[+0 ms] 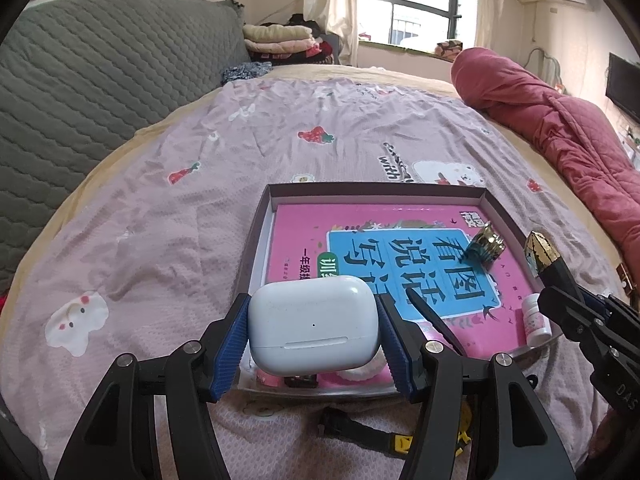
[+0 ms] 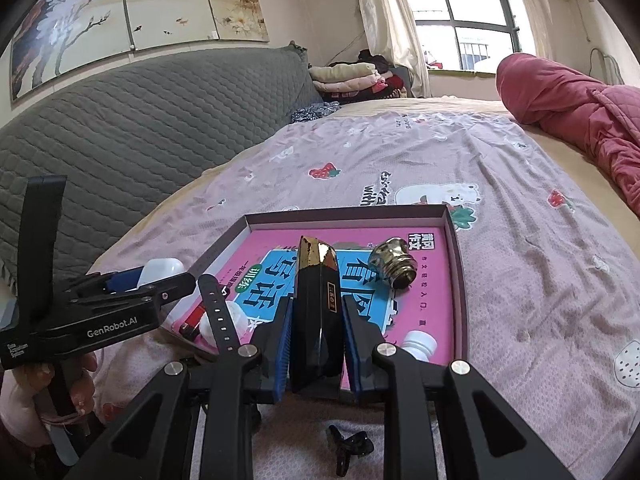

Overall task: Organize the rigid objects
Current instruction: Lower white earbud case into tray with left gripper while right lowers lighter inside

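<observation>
My left gripper (image 1: 314,332) is shut on a white earbud case (image 1: 313,324) and holds it over the near left corner of a shallow cardboard tray (image 1: 260,224). My right gripper (image 2: 316,344) is shut on a black box with a gold top (image 2: 318,312), held upright over the tray's near edge (image 2: 460,280). The tray holds a pink and blue book (image 1: 360,240), a gold lamp socket (image 2: 394,262), a small white bottle (image 1: 536,320), a black watch strap (image 2: 218,312) and a red lighter (image 2: 192,322).
The tray lies on a bed with a pink printed sheet (image 1: 200,200). A red quilt (image 1: 560,128) is rolled up at the right. A grey padded headboard (image 1: 100,80) is at the left. A small black clip (image 2: 348,446) lies on the sheet near me.
</observation>
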A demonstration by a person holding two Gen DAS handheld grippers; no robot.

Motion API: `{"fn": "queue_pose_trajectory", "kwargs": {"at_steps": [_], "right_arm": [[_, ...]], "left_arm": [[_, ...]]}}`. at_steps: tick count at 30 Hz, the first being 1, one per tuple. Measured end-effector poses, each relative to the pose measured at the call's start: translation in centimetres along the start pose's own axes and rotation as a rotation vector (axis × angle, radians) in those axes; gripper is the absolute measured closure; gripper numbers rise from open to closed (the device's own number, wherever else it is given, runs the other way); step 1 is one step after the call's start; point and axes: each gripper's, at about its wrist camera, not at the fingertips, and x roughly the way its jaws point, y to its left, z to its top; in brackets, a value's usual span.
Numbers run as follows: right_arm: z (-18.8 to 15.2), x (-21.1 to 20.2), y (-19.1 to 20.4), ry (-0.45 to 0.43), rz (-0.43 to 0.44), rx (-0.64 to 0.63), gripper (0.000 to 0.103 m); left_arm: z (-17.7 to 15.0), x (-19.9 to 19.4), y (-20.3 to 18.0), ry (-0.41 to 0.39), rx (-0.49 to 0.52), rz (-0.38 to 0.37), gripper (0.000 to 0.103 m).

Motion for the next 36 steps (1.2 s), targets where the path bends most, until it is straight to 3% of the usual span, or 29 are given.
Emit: {"fn": "queue_pose_trajectory", "kwargs": {"at_steps": [36], "right_arm": [[-0.1, 2.8, -0.1, 0.056, 0.015, -0.009, 0.079]], "left_arm": [[-0.7, 2.5, 0.6, 0.049, -0.017, 0.012, 0.040]]}}
